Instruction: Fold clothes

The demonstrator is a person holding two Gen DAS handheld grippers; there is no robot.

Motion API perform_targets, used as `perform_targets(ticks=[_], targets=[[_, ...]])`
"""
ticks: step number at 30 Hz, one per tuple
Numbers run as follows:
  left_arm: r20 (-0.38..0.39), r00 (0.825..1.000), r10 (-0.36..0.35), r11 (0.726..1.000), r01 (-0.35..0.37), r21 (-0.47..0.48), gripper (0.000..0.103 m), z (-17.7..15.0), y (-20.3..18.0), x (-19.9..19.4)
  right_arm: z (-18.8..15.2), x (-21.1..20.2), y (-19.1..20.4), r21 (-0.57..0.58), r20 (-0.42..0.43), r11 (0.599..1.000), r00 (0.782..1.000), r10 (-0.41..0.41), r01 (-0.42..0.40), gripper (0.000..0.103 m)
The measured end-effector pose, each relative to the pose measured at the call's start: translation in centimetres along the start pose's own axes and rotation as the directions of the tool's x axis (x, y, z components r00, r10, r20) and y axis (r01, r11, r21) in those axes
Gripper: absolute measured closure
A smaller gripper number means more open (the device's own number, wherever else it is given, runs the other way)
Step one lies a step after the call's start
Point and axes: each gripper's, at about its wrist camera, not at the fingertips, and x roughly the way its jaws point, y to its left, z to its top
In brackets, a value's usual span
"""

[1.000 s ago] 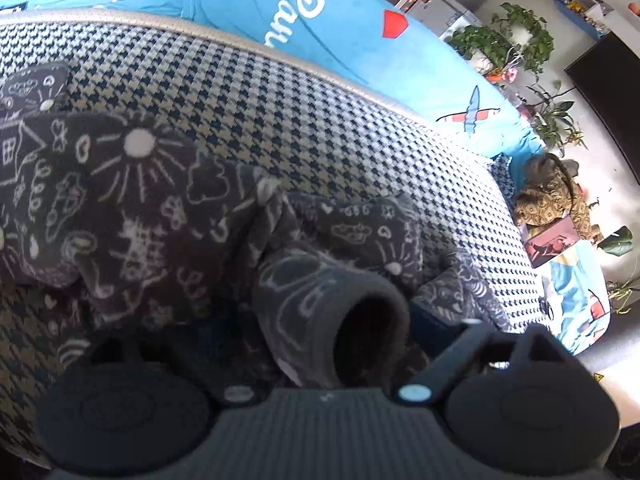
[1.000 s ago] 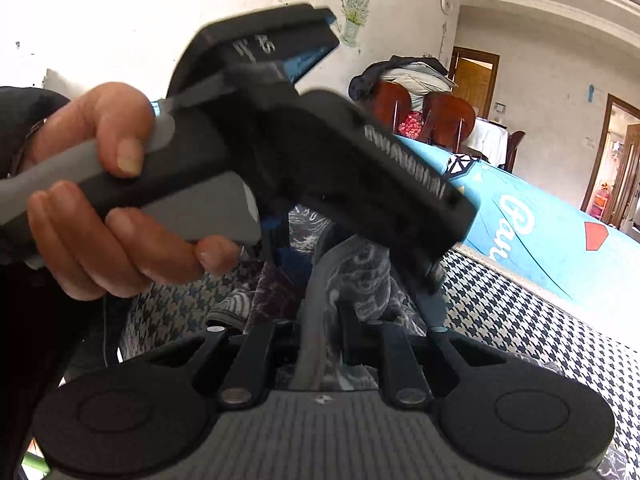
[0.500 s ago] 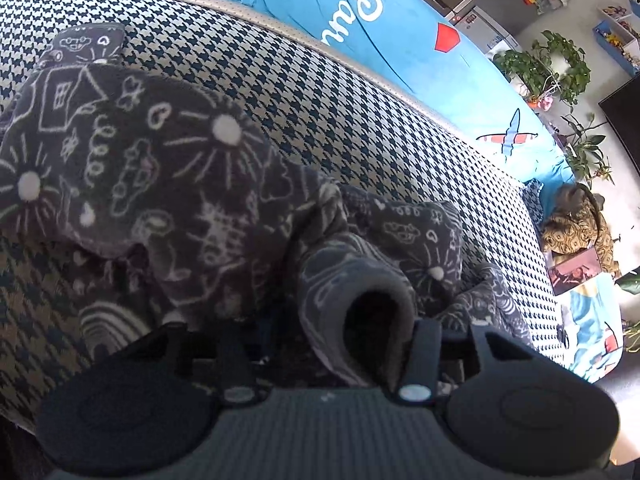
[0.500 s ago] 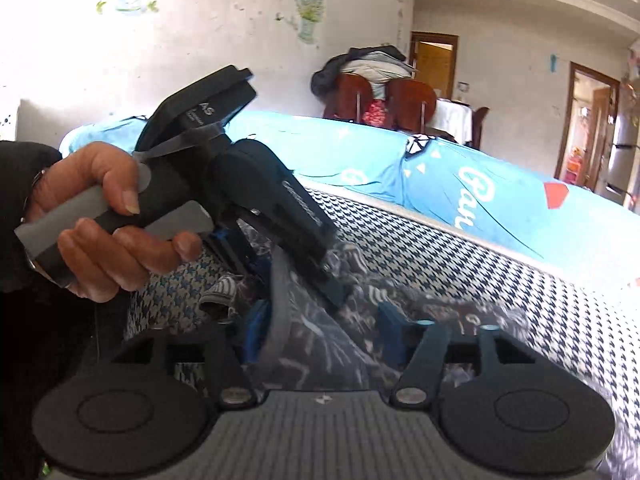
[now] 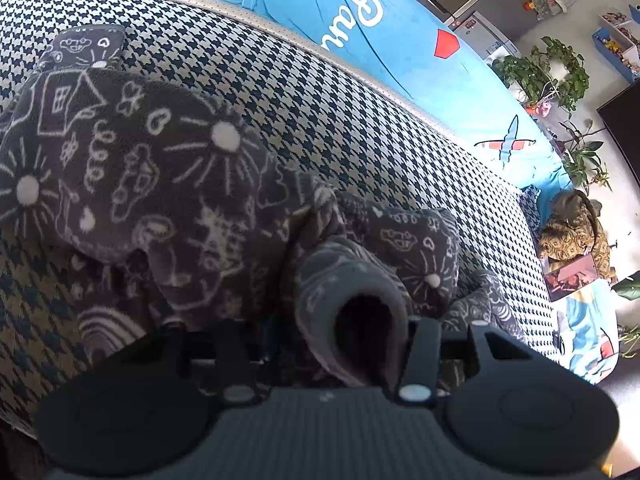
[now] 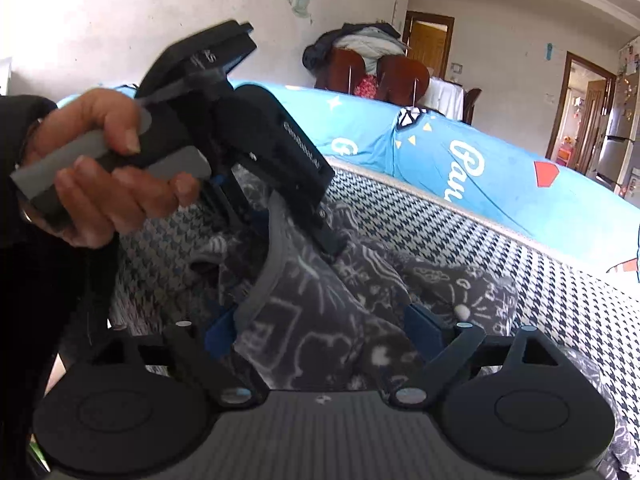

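Note:
A dark grey fleece garment (image 5: 152, 184) with white doodle prints lies bunched on the houndstooth surface (image 5: 320, 92). My left gripper (image 5: 344, 332) is shut on a rolled edge of the garment (image 5: 352, 292), close to the camera. In the right wrist view the same garment (image 6: 320, 320) lies between the fingers of my right gripper (image 6: 320, 328), which stand wide apart. The left gripper also shows in the right wrist view (image 6: 280, 216), held by a hand just above the cloth.
A blue sheet with white lettering (image 5: 360, 20) covers the far side beyond the houndstooth surface. Potted plants (image 5: 552, 72) and a cat (image 5: 576, 232) are on the floor at the right. Chairs piled with clothes (image 6: 368, 64) stand by the far wall.
My right gripper has opened from pinching the garment to wide apart. The left gripper has moved up and away from the right camera, still holding the cloth.

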Motion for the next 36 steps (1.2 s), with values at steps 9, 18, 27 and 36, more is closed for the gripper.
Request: perform_targets(ticks=[9,18,27,36], targets=[[-0.019,1.0,0.006,1.0,-0.005,0.025,0.051,-0.2,-0.5,0.9,-0.1,1.9,-0.2,0.004,-0.094,0.999,0.995,-0.033,0.033,0.057],[-0.033,0.999,-0.032,0.999,0.034,0.04,0.063,0.1,-1.6,1.6,0.5,1.7,-1.6,0.086,-0.036,0.988,0.991,-0.128,0.13,0.078],[0.17,0.985,-0.016,0.994,-0.003,0.109,0.066,1.0,-4.7,-1.6,2.6,2.1,-2.4,0.103,0.086,0.959,0.958,-0.274,0.265,0.078],[0.33,0.944,0.026,0.989,-0.074,0.132,0.065,5.1,-6.7,-3.7,7.3,5.2,-5.2,0.093,0.179,0.942,0.925,-0.335,0.323,0.078]])
